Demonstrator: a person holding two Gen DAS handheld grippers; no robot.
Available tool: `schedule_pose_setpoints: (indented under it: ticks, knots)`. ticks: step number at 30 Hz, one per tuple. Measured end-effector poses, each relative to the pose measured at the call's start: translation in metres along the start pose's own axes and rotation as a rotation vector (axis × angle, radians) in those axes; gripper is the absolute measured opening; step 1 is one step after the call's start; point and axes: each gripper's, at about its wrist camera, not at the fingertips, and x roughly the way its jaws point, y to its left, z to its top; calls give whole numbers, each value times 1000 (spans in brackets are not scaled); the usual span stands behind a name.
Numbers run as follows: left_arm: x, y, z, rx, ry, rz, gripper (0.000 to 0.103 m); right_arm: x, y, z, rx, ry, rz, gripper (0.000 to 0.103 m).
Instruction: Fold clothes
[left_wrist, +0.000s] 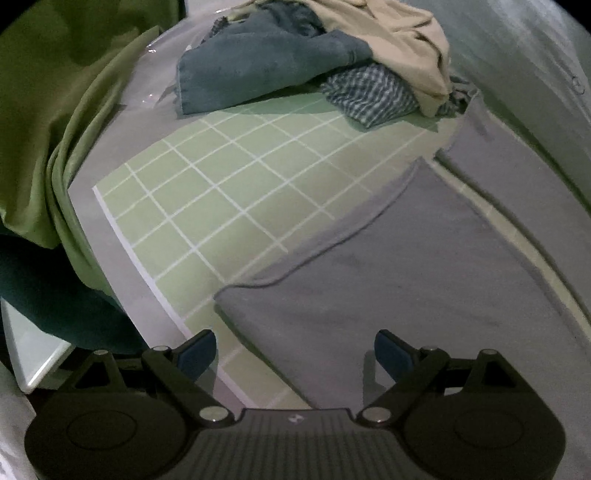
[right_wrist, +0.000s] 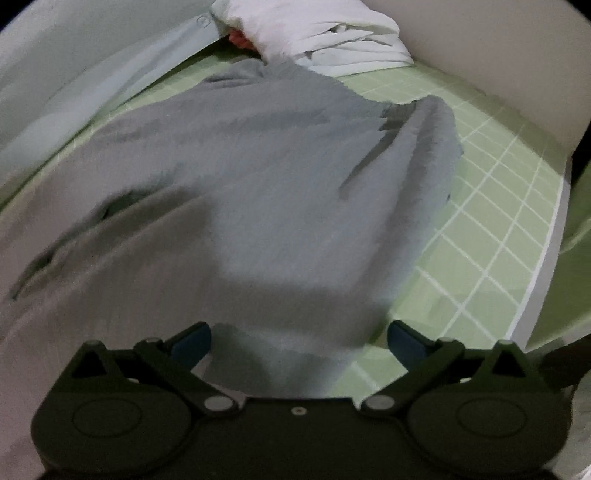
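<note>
1. The grey, soft-knit garment (right_wrist: 258, 177) lay spread across the green cutting mat with its white grid lines (left_wrist: 207, 206), seemingly flattened there so its edges could be taken up and folded.
2. The left gripper (left_wrist: 295, 354) hovered low over the garment's near edge with its blue-padded fingers (left_wrist: 195, 354) spread wide and nothing between them, apparently ready to take a corner.
3. The right gripper (right_wrist: 299, 343) was likewise spread and empty above another edge of the same garment; the cloth passed under the gap, but the pads did not pinch it.
4. One sleeve or flap at the garment's right side was already turned inward, so the fold looked only partly begun.
5. At the far end of the mat in the left view sat a heap of unfolded laundry: a slate-blue towel-like cloth (left_wrist: 258, 70), a cream fabric (left_wrist: 399, 40) and a blue-and-white checked piece (left_wrist: 373, 96). It was well apart from the grippers but took up mat space.
6. Folded white cloth (right_wrist: 332, 37) rested just beyond the garment's far end in the right view, and an olive-green drape (left_wrist: 48, 122) hung beside the table edge.
</note>
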Motion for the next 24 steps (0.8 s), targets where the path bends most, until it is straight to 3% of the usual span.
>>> schedule_pose_setpoints:
  ticks: [7, 12, 15, 17, 20, 24]
  knots:
    - [8, -2, 2, 114, -7, -21, 85, -7, 14, -11, 24, 5, -27, 103]
    - [6, -1, 4, 102, -38, -16, 72, -7, 16, -13, 38, 8, -34, 103]
    - [5, 1, 5, 71, -57, -3, 52, -6, 17, -11, 45, 18, -35, 103]
    - [4, 2, 7, 46, -65, 17, 25, -5, 16, -8, 47, 23, -26, 103]
    - [5, 3, 9, 8, -66, 13, 5, -5, 11, -5, 60, 25, 7, 102]
    - [5, 7, 11, -81, -58, -12, 3, 0, -3, 6, 110, 14, 30, 98]
